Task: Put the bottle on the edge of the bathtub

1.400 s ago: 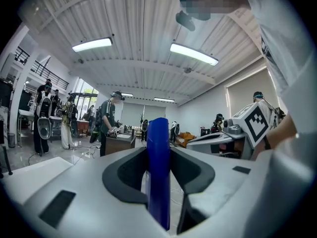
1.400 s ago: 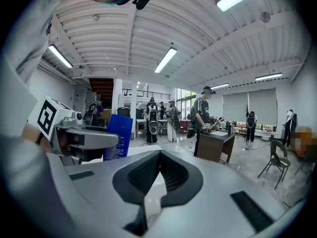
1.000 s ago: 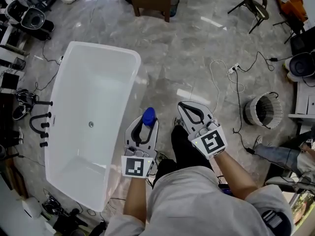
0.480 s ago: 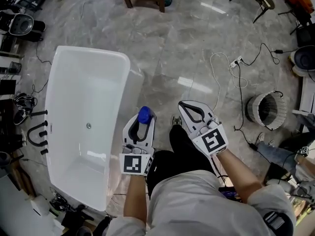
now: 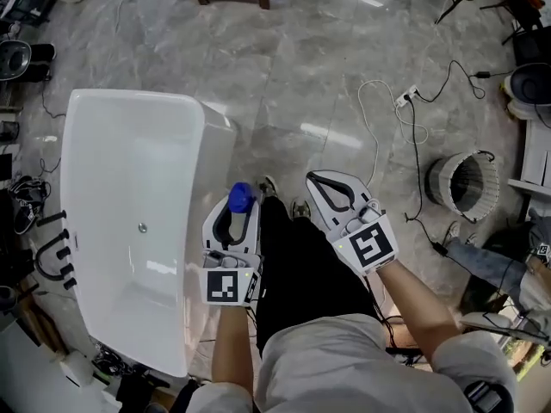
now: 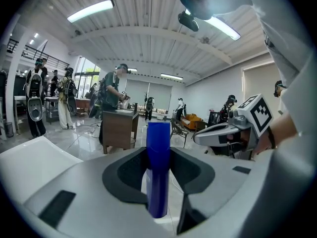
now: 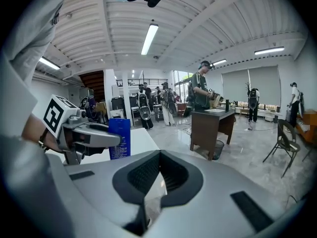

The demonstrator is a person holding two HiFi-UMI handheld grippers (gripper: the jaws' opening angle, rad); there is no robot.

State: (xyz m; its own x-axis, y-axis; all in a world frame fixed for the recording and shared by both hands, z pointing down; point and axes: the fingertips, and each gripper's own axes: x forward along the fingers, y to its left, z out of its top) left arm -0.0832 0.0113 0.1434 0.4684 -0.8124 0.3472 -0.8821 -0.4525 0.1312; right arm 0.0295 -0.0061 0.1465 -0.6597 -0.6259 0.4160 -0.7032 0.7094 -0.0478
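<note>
Marble floor has slid past as the person stepped along the tub. The left tool still pinches the upright bottle. The rim lies just to its left, so placing looks close. The right tool is pressed together, empty.

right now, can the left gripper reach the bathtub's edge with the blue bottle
Probably yes: the left gripper, shut on the blue bottle, hovers right beside the bathtub rim, with nothing between.
</note>
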